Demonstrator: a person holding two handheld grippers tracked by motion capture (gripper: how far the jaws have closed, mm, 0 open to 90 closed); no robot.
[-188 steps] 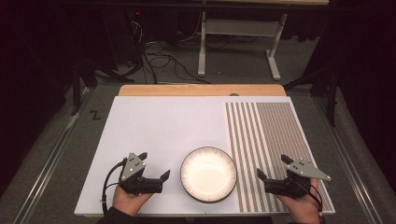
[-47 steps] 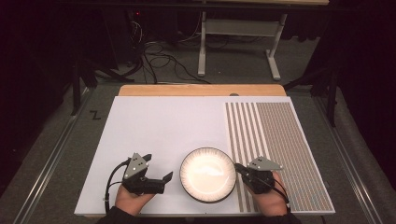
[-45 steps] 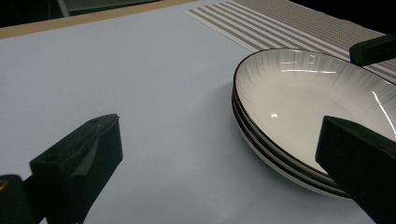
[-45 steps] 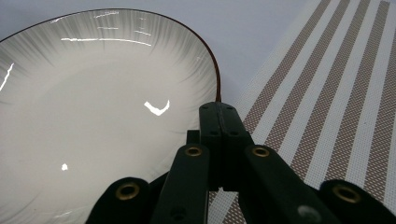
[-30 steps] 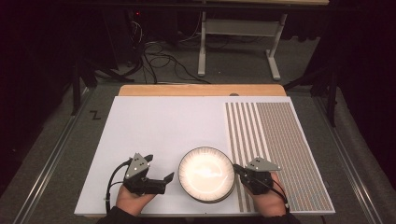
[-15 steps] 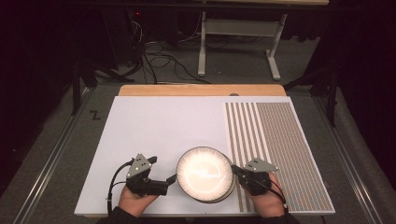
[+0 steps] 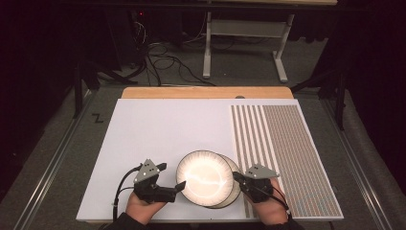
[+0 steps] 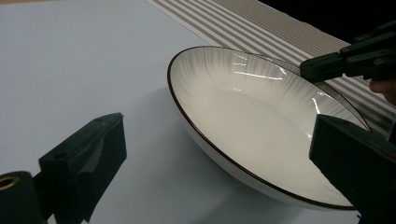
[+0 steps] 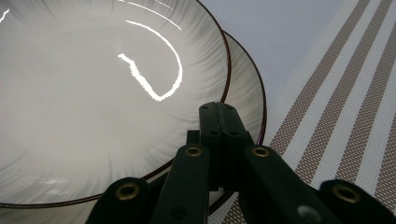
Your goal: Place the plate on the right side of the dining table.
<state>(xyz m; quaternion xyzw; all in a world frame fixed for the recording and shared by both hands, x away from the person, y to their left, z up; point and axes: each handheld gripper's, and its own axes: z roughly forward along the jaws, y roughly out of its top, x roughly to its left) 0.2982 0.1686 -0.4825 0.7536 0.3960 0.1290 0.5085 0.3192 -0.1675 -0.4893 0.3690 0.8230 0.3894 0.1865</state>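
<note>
At the near edge of the counter, the left hand-held gripper has its jaws spread wide, with the near-left rim of the upper plate between them, the pads not visibly pressing on it. Just across, the right hand-held gripper is clamped tight on the right rim of that upper plate (its jaws meet flat on the rim in the right gripper view). The plate is tilted, its right edge lifted off the lower plate, which peeks out beneath on the right, overlapping the striped mat. Farther off, a black "Z" mark shows on the floor left of the counter.
</note>
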